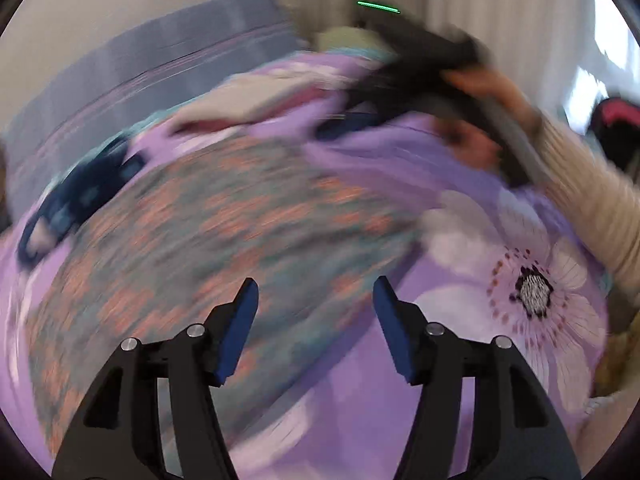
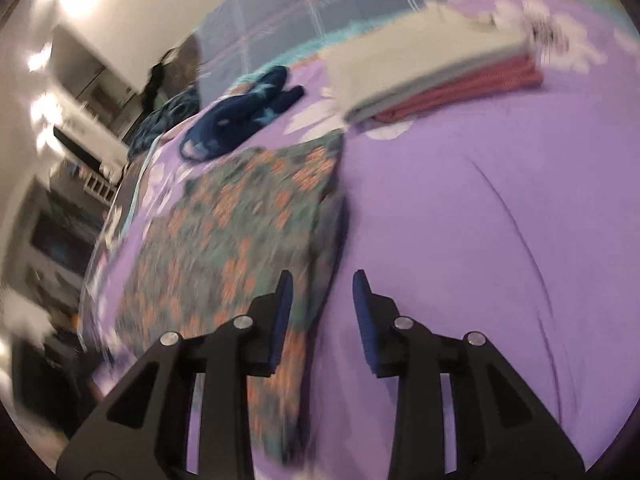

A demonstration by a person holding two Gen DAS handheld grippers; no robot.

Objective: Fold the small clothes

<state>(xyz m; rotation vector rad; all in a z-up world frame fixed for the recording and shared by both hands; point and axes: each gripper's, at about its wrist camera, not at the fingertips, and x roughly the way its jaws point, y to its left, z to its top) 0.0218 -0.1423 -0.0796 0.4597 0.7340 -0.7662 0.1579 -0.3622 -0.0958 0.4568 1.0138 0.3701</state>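
Teal-and-orange patterned cloth garment (image 2: 244,216) lies folded flat on the purple floral bedspread (image 2: 460,220), ahead-left of your right claw (image 2: 322,312) and beneath your left claw (image 1: 316,316), both spread and empty, probably freed for the dark-blue crumpled garment (image 2: 240,120) beyond.

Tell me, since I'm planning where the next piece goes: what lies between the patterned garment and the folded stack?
Only bare purple bedspread between the patterned garment and the folded stack, seen in the right wrist view.
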